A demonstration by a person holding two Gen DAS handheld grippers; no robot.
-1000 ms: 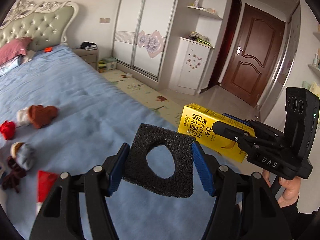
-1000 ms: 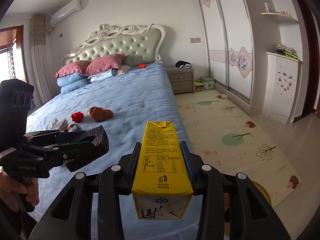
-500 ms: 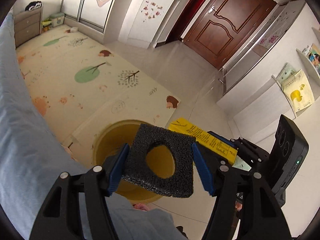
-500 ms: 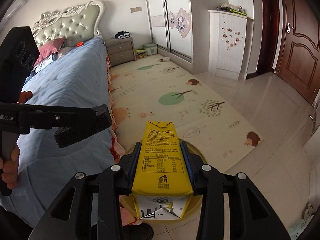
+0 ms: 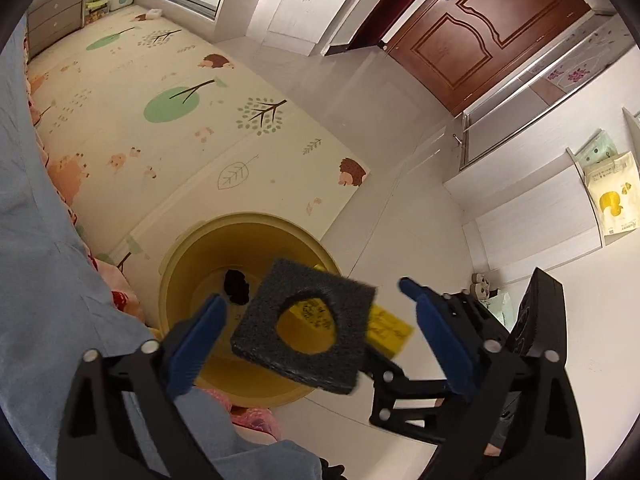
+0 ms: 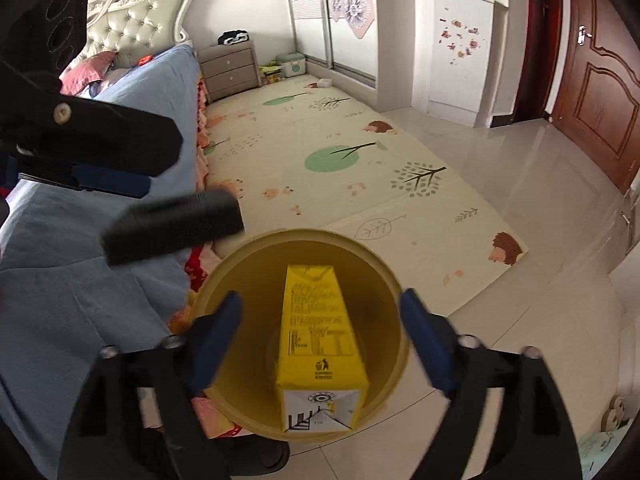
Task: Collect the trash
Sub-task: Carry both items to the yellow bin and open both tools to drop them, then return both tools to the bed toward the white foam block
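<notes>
A yellow bin (image 5: 248,220) stands on the floor beside the bed, with a dark scrap (image 5: 236,286) at its bottom. My left gripper (image 5: 311,291) hangs over it, jaws opening. A black foam square with a round hole (image 5: 260,332) floats loose between the pads, touching neither. My right gripper (image 6: 321,295) is also over the bin (image 6: 304,236), jaws opening. The yellow drink carton (image 6: 320,328) sits free between its pads, blurred, over the bin's mouth. The right wrist view shows the foam (image 6: 172,228) and left gripper (image 6: 156,164) at upper left.
The bed with its blue sheet (image 5: 32,240) borders the bin on the left. A patterned play mat (image 6: 340,160) covers the floor beyond it. A grey nightstand (image 6: 228,68), a white cabinet (image 6: 456,48) and a brown door (image 5: 500,28) stand further off. Bare tiles (image 6: 540,280) lie to the right.
Both grippers have swung from above the bed down over the yellow bin. Their jaws have spread, and the foam square and the carton are no longer gripped.
</notes>
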